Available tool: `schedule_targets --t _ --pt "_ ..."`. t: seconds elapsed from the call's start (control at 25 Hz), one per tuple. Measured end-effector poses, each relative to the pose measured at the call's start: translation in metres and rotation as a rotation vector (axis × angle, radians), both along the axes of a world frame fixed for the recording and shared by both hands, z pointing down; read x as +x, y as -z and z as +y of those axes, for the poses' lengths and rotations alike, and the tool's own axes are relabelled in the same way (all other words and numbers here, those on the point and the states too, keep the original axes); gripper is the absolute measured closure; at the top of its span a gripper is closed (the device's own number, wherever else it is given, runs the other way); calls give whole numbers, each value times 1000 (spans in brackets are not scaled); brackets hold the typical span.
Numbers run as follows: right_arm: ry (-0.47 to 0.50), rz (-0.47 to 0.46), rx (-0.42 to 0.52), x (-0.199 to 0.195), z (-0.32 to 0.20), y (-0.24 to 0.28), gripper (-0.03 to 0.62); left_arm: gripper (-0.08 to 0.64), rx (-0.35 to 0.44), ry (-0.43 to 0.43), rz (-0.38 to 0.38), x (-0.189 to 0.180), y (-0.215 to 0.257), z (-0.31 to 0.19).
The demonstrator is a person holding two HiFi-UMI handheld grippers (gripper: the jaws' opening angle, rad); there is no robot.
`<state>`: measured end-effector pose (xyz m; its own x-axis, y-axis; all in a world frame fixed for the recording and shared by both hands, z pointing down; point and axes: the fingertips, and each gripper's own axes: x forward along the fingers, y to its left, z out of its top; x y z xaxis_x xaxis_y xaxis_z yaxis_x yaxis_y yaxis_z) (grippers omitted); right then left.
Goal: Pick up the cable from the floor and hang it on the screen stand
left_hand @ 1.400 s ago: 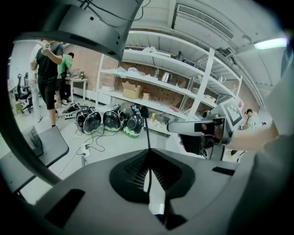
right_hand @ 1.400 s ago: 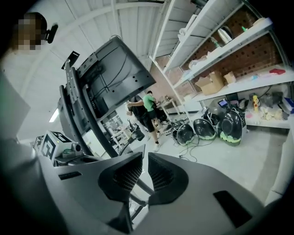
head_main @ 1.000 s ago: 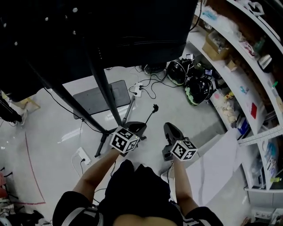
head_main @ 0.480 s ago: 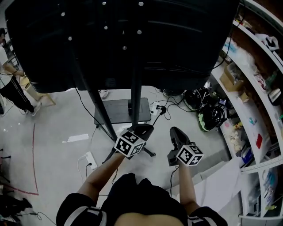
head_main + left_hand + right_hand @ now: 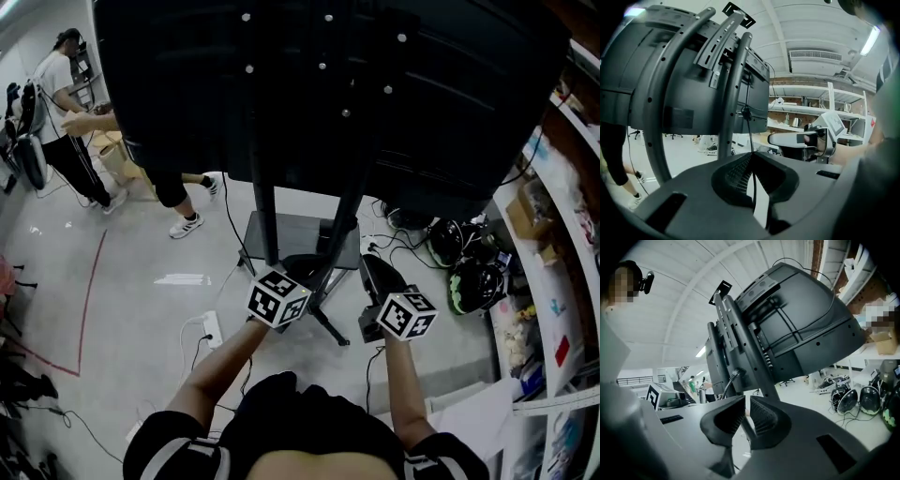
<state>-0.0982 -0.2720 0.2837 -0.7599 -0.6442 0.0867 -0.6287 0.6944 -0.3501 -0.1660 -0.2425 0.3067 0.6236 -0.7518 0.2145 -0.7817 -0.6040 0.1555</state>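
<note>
The thin black cable [image 5: 749, 136] runs straight up out of my left gripper [image 5: 751, 157], which is shut on it; a small knob on it shows higher up. Seen from the head, my left gripper [image 5: 302, 267] and right gripper [image 5: 377, 270] are raised side by side just behind the screen stand [image 5: 263, 211], whose two dark posts carry the big black screen [image 5: 328, 84]. My right gripper [image 5: 746, 404] shows a narrow slit between its pads, with nothing seen in it. A thicker cord with a plug [image 5: 733, 377] hangs on the stand's back.
Two people [image 5: 70, 122] stand at the far left. On the floor lie a white power strip [image 5: 208, 328], the stand's base plate [image 5: 291, 239], helmets [image 5: 469, 277] and loose wires. Shelves [image 5: 553, 281] line the right side. A red tape line [image 5: 89, 291] marks the floor.
Both grippers have risen from near the floor towards the back of the screen, the left one still carrying the cable. The head view has tilted up, so the screen fills more of it.
</note>
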Motion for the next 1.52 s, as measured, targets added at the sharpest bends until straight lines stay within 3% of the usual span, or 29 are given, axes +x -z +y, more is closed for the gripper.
schedule_targets --t 0.24,0.48,0.68,1.08,1.52 --pt "67 21 76 -35 -1 32 554 543 40 39 8 -29 34 -1" --pt "103 15 174 -37 -7 81 554 543 145 46 -18 -45 93 -11" --pt "183 -14 196 -45 -8 116 554 541 237 57 -52 -57 149 -18" --pt "258 129 383 -63 -32 222 554 543 433 71 -99 -58 263 -51" --pt "368 75 502 -79 -44 319 554 543 577 108 -152 -68 369 -93"
